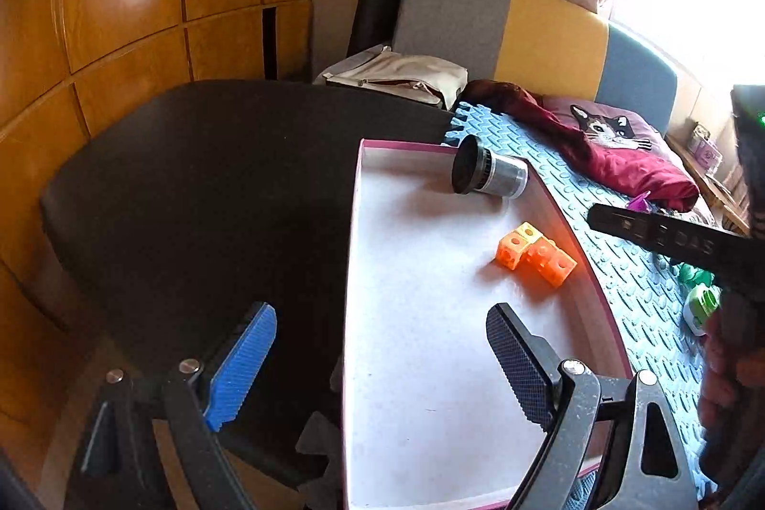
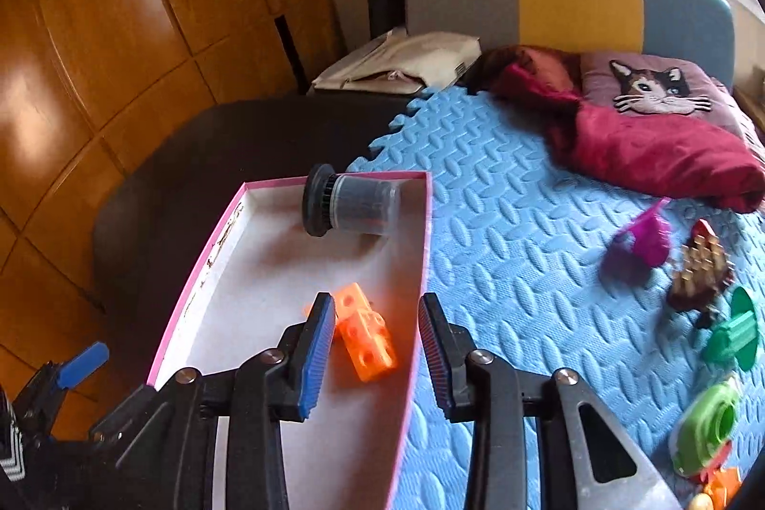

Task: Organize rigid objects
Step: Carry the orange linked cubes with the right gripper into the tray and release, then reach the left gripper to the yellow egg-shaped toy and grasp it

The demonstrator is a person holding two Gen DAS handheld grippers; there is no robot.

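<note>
A shallow white box with a pink rim (image 1: pixel 356 271) (image 2: pixel 201 261) lies on the blue foam mat (image 2: pixel 516 271). In it lie a grey jar with a black lid (image 1: pixel 487 173) (image 2: pixel 351 201) on its side and joined orange cubes (image 1: pixel 535 254) (image 2: pixel 366 333). My left gripper (image 1: pixel 382 366) is open and empty over the box's near left rim. My right gripper (image 2: pixel 375 357) is open and empty just above the orange cubes; its finger also shows in the left wrist view (image 1: pixel 669 240). On the mat to the right lie a purple toy (image 2: pixel 640 244), a brown piece (image 2: pixel 700 276), a green piece (image 2: pixel 734 335) and a light green roll (image 2: pixel 705 426).
A dark red cloth (image 2: pixel 660 156) and a cat cushion (image 2: pixel 655 89) lie at the back of the mat. A black tabletop (image 1: pixel 201 185) extends left of the box. A white bag (image 1: pixel 401 77) sits behind it. Wooden wardrobe doors (image 1: pixel 119 8) stand at left.
</note>
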